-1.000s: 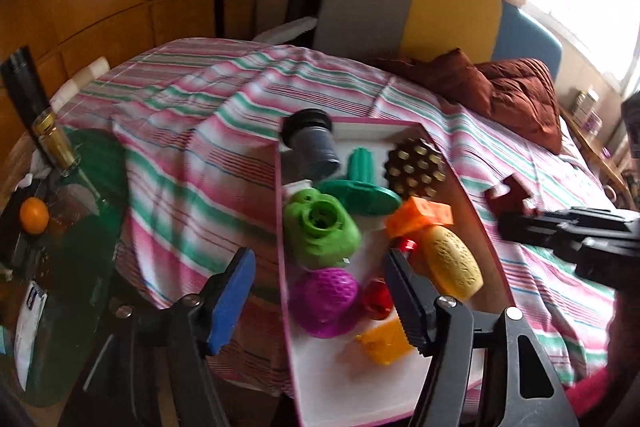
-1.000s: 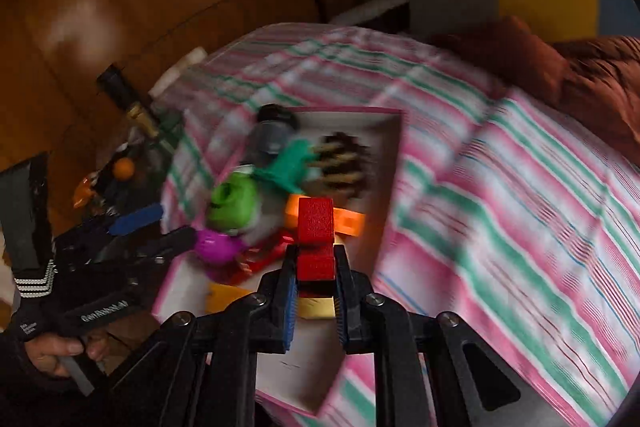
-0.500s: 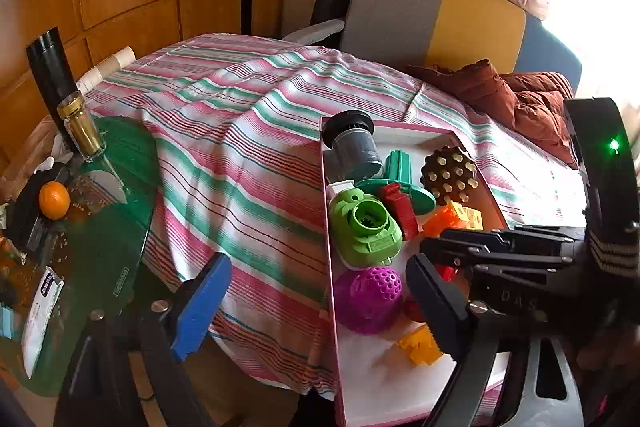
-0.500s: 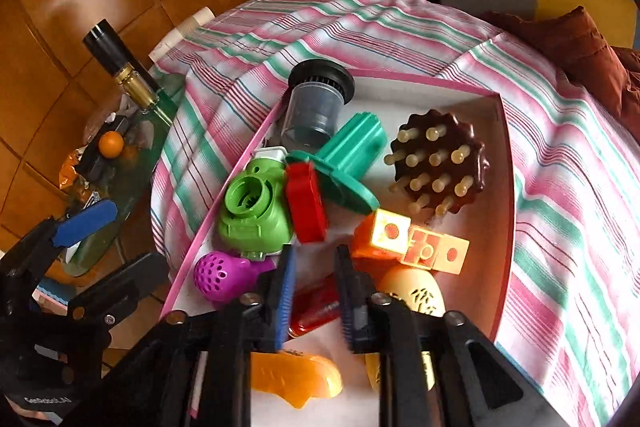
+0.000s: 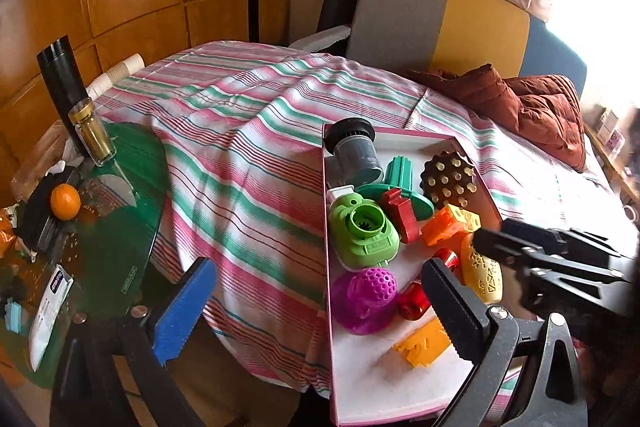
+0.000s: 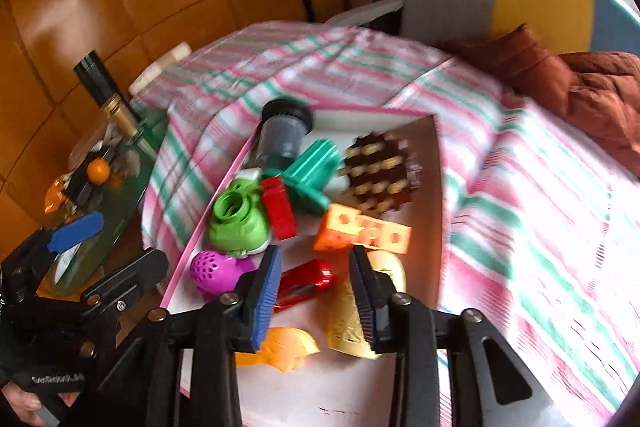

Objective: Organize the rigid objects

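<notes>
Currently, both grippers, left [image 5: 316,311] and right [image 6: 316,291], stand released; ahead, one tray [image 5: 416,139] holds one red block [image 5: 398,213].

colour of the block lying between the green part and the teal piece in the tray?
Red block; clearest in the left wrist view.

The right gripper [image 6: 314,285], which a second ago clamped the red block [image 6: 279,207], has let it go beside the green piece [image 6: 236,223] in the pink tray [image 6: 438,187] and drawn back, jaws parted.
</notes>
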The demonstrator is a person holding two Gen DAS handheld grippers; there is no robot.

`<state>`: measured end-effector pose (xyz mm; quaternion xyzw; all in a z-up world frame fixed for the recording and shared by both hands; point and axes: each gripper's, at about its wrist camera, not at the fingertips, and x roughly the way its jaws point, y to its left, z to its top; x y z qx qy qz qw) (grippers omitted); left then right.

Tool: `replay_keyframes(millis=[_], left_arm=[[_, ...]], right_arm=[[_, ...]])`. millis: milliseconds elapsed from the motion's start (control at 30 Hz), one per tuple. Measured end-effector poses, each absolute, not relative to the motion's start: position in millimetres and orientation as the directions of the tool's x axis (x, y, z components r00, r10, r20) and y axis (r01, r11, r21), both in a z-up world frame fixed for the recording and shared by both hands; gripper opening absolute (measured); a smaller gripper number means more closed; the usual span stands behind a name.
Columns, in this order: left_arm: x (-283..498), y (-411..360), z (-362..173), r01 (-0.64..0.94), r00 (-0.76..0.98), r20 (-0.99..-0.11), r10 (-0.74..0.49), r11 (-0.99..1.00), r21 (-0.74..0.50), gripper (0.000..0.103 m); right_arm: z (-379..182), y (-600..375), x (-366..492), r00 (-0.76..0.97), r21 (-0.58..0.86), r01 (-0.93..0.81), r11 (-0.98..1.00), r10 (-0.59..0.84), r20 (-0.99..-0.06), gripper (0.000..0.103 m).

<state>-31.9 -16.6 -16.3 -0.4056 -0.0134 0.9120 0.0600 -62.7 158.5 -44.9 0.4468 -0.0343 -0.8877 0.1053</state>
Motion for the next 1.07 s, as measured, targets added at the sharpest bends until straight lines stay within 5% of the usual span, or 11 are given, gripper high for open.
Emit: replay_keyframes(millis=[467,1067], left_arm=[[-7.9,1.3,-2.7,-0.056,-0.733,-0.679,0.045,-0.998,-0.006,0.103],[1.3,-2.3,0.8,-0.04,-0.742,-0.669,0.05,-0.999,-0.03,0.102]], right_arm=[[-33.1,174.7,-8.7,-0.703,0.051,-0.055,-0.997,0.003,-0.711,0.043],[-36.9,172.8,-0.2,-0.703,0.047,-0.062,-0.997,0.01,-0.711,0.043]])
